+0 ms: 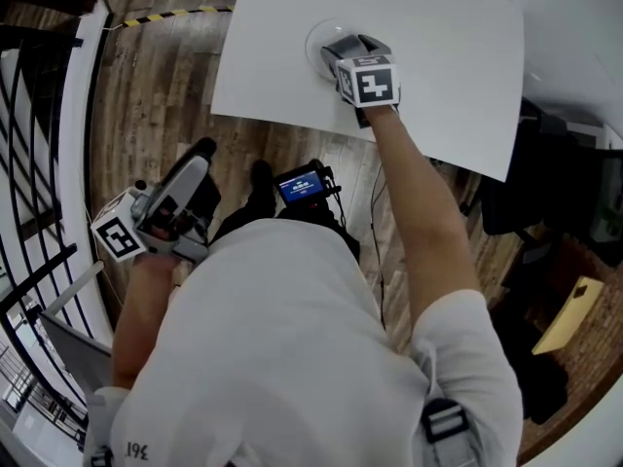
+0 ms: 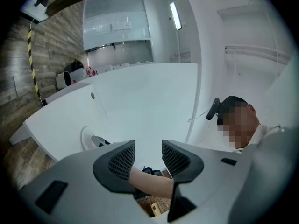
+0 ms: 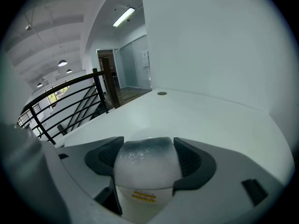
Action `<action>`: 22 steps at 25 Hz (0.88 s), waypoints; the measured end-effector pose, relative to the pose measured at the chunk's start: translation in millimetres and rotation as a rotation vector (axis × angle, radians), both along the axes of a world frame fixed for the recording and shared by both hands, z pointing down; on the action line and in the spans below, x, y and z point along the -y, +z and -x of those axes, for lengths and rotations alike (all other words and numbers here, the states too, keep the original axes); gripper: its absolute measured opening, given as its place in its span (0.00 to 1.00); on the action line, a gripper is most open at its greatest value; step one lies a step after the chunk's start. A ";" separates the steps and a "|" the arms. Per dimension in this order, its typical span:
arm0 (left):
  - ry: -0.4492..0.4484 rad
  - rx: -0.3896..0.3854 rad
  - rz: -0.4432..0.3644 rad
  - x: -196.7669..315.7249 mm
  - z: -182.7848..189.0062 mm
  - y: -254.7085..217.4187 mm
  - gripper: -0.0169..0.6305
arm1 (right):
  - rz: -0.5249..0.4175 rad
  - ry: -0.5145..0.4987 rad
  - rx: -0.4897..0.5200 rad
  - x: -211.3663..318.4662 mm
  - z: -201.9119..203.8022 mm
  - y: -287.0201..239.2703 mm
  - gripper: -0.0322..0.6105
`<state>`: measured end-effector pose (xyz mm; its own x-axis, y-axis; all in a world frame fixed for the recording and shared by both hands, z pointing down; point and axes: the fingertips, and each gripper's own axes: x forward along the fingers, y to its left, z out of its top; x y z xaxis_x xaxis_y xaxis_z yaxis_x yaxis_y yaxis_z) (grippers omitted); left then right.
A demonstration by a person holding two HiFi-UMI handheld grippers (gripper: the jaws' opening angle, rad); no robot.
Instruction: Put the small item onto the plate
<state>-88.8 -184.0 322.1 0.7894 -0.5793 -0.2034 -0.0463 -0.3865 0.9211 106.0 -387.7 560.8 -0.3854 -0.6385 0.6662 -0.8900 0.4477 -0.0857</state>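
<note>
Wood plank flooring runs under a white table (image 1: 438,76), with a black railing (image 1: 39,163) along one side and a strip of yellow-and-black tape (image 1: 175,13) on the floor near the table's far corner.

From the head view, the right gripper (image 1: 343,49) is stretched out at arm's length over a pale round plate (image 1: 313,39) near the table's edge. Its marker cube hides what the jaws carry. The right gripper view supplies that: the jaws are closed on the small item (image 3: 142,171), a rounded white piece with a greyish frosted top and a yellow label low on its side, pinched on both flanks. The plate cannot be picked out against the white tabletop in that view, so whether the item touches the plate cannot be told.

The left gripper (image 1: 200,156) is held low at the person's side, off the table and above the floor. The left gripper view shows its jaws a narrow gap apart with nothing gripped between them; the person's outstretched forearm (image 2: 149,181) passes behind the gap. This same view catches the plate (image 2: 85,136) from the side, with the right gripper's tip sitting right over it. A small device with a blue screen (image 1: 302,185) stands on the floor by the person's feet, seen clearly only from the head.
</note>
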 end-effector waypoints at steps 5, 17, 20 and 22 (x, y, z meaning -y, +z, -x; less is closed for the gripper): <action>0.006 0.009 0.016 3.4 -1.4 3.4 0.31 | 0.009 0.017 -0.050 12.1 -2.3 15.7 0.58; 0.013 0.028 0.016 3.3 -6.3 3.2 0.31 | 0.076 0.072 -0.108 -2.3 -16.2 42.8 0.58; 0.016 0.027 0.015 -1.2 -7.9 2.1 0.31 | 0.076 0.082 -0.111 -1.8 -15.8 41.8 0.58; 0.018 0.025 0.013 -3.3 -8.7 1.3 0.31 | 0.098 0.096 -0.102 -5.3 -16.5 43.5 0.58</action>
